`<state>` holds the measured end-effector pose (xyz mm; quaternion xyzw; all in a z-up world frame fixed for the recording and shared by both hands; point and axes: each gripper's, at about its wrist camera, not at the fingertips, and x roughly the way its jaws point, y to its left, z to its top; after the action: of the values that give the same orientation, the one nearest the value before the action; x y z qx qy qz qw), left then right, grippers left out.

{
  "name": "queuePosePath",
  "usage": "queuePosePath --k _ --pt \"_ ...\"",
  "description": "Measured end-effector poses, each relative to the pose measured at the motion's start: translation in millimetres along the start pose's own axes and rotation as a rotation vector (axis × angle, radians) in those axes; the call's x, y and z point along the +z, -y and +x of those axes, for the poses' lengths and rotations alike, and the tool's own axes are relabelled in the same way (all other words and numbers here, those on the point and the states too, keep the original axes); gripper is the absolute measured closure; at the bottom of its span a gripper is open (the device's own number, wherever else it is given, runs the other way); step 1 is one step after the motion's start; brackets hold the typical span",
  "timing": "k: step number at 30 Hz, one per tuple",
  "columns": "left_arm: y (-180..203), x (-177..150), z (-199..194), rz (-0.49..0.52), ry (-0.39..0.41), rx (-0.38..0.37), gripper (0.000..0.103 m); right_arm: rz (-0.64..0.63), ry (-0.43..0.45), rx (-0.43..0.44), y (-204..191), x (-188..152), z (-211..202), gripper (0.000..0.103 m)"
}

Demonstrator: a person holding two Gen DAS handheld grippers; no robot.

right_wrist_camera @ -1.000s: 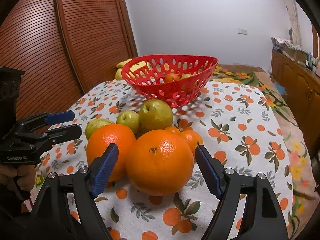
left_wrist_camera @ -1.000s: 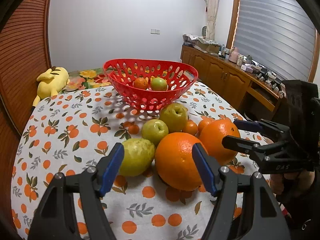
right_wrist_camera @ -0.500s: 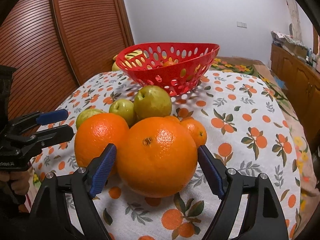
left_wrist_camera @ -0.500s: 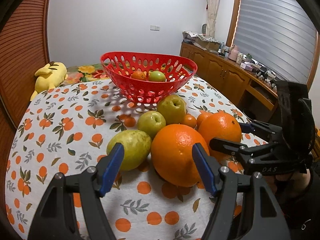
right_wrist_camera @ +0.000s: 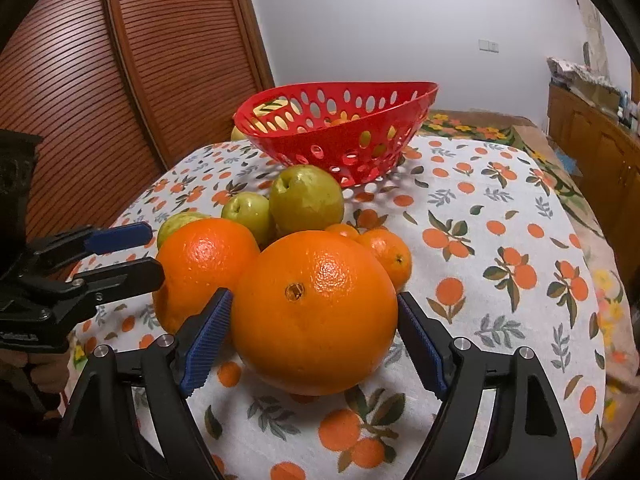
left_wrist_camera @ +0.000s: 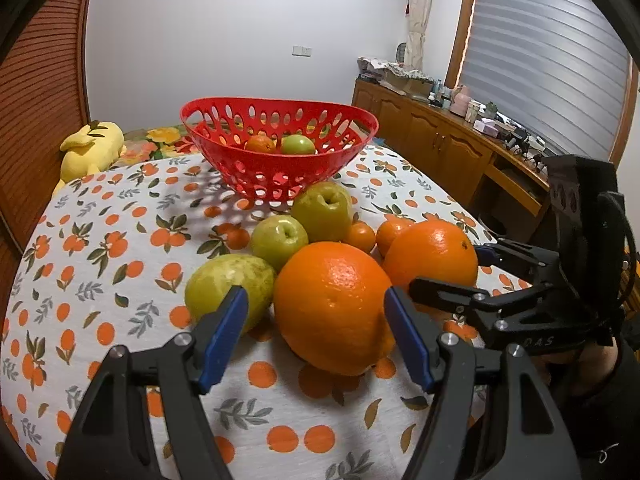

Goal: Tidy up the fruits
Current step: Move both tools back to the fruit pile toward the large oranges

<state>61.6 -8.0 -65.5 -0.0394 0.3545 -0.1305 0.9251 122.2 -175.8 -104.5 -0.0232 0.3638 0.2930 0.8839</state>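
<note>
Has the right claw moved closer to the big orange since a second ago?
Yes. The right claw has closed in, its fingers now flanking the big orange; the red basket sits higher in view.

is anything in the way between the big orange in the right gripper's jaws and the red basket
Yes. Behind the big orange, the large green apple, a smaller green apple and two small oranges lie on the table between it and the red basket. Carried over them, nothing visible blocks it.

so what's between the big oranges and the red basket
Two green apples and two small tangerines lie between the oranges and basket, clearest in the left wrist view.
</note>
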Motion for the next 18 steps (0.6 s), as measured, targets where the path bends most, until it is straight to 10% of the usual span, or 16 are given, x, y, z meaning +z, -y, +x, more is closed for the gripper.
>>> queuePosePath --k 18 --pt "13 -12 18 -0.001 -0.052 -0.008 0.032 -0.02 0.057 -0.066 25 -7 -13 0.019"
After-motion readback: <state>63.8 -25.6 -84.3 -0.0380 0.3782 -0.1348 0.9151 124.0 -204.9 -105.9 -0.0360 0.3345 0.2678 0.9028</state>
